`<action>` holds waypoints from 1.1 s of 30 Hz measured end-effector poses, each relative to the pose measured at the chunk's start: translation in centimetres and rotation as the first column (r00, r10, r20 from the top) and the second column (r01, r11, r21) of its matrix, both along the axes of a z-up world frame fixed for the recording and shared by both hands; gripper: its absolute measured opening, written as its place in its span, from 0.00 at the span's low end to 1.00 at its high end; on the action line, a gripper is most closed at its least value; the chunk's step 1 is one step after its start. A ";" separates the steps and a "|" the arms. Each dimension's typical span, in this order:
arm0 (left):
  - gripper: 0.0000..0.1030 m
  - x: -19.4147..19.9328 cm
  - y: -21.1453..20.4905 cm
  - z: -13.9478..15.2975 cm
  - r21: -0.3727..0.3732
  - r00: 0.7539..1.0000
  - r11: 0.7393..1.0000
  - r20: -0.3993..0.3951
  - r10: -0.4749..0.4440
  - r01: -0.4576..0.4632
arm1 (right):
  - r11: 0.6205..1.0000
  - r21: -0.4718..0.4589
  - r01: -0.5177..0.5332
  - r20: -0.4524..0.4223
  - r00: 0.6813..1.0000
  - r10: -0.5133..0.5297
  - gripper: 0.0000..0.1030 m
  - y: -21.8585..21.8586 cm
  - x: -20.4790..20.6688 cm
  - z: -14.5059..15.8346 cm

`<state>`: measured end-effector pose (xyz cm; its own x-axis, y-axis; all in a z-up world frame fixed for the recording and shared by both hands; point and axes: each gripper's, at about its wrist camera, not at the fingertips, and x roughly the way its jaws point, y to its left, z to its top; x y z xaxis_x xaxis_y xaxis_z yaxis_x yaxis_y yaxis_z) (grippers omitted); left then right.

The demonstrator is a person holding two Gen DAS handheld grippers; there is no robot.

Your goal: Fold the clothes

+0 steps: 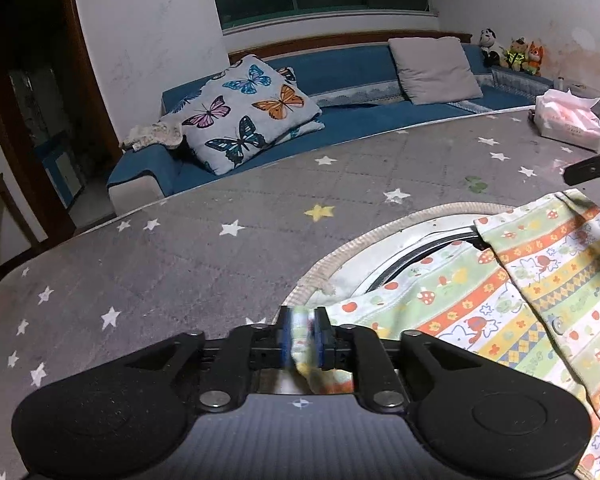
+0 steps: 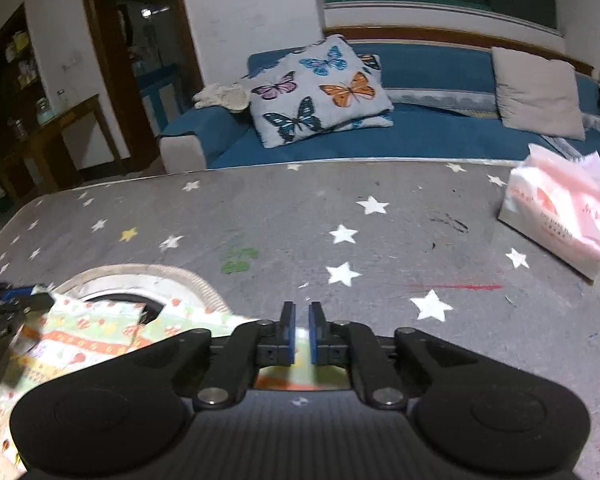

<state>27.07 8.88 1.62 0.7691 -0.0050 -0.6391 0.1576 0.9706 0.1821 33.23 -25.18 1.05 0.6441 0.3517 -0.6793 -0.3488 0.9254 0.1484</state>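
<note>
A child's garment (image 1: 500, 300) printed with mushrooms and orange-yellow stripes, with snap buttons, lies spread at the right of the star-patterned grey table cover (image 1: 180, 272). Part of it lies over a round pad with a braided beige rim (image 1: 364, 248). My left gripper (image 1: 303, 316) is shut on a bunched edge of the garment, which fills the gap between its blue pads. In the right wrist view the garment (image 2: 92, 332) lies at the lower left. My right gripper (image 2: 302, 312) holds a pale fold of it between nearly closed pads. Each gripper's black body shows at the edge of the other view.
A pink pack of tissues (image 2: 560, 216) stands at the table's far right. Beyond the table edge runs a blue sofa (image 1: 340, 120) with a butterfly cushion (image 1: 244, 116), a grey cushion (image 1: 436, 68) and soft toys (image 1: 512, 54). A dark doorway and a wooden side table (image 2: 60, 128) are at the left.
</note>
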 end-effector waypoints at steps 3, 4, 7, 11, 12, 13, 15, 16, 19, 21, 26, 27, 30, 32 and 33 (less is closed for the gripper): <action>0.44 -0.6 0.1 0.6 -0.001 1.000 1.000 0.020 0.016 -0.016 | 0.999 0.009 -0.036 -0.027 0.999 0.036 0.12 0.0 -1.0 0.5; 0.45 -1.0 0.0 0.9 -0.003 1.000 1.000 0.025 0.010 -0.010 | 0.999 0.012 -0.048 -0.035 0.998 0.048 0.15 0.1 -1.2 0.5; 0.52 -2.1 -0.3 1.5 -0.008 0.999 1.000 0.032 -0.007 0.008 | 0.995 -0.015 -0.097 -0.051 0.994 0.096 0.28 1.0 -2.0 0.1; 0.55 -4.0 -1.0 1.9 -0.004 0.999 0.999 0.021 -0.043 0.043 | 0.994 -0.068 -0.088 -0.079 0.993 0.082 0.31 2.1 -1.7 -1.2; 0.56 -4.4 -1.2 1.9 -0.001 0.998 0.999 0.017 -0.052 0.052 | 0.994 -0.074 -0.079 -0.081 0.994 0.073 0.31 2.2 -1.6 -1.3; 0.57 -4.9 -1.4 1.8 0.001 0.998 0.998 0.013 -0.062 0.062 | 0.994 -0.077 -0.074 -0.079 0.995 0.067 0.31 2.2 -1.7 -1.3; 0.60 -5.7 -1.7 1.7 0.005 0.997 0.997 0.002 -0.082 0.082 | 0.994 -0.072 -0.079 -0.079 0.994 0.073 0.31 2.1 -2.1 -0.9; 0.62 -6.2 -1.9 1.5 0.006 0.996 0.996 -0.003 -0.092 0.092 | 0.994 -0.069 -0.089 -0.079 0.993 0.084 0.31 2.1 -2.5 -0.6; 0.63 -7.6 -2.7 1.1 0.016 0.993 0.993 -0.016 -0.119 0.119 | 0.989 -0.072 -0.128 -0.079 0.989 0.123 0.36 2.3 -3.9 0.4; 0.64 -8.4 -3.3 0.7 0.028 0.991 0.991 -0.020 -0.129 0.130 | 0.985 -0.078 -0.156 -0.085 0.985 0.149 0.36 2.4 -5.1 0.7; 0.67 -10.7 -4.1 -0.4 0.079 0.991 0.988 -0.016 -0.135 0.136 | 0.974 -0.102 -0.205 -0.101 0.976 0.194 0.38 2.5 -8.6 0.9; 0.67 -11.2 -4.2 -0.5 0.088 0.991 0.987 -0.008 -0.132 0.132 | 0.972 -0.101 -0.212 -0.101 0.974 0.202 0.40 2.5 -9.4 0.8; 0.70 -12.5 -4.2 -0.7 0.096 0.993 0.988 0.007 -0.118 0.117 | 0.966 -0.119 -0.231 -0.091 0.971 0.221 0.43 2.3 -12.3 0.3; 0.72 -13.4 -4.3 -0.7 0.085 0.994 0.991 0.013 -0.109 0.108 | 0.957 -0.140 -0.252 -0.078 0.967 0.243 0.43 2.5 -14.2 -0.1; 0.73 -13.9 -4.4 -0.7 0.083 0.994 0.991 0.017 -0.110 0.108 | 0.953 -0.150 -0.263 -0.070 0.964 0.255 0.46 2.6 -15.2 -0.2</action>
<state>13.17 4.48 0.89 0.7803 -0.0373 -0.6243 0.2566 0.9294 0.2652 18.00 -22.59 0.82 0.5094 0.3886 -0.7678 -0.5753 0.8173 0.0319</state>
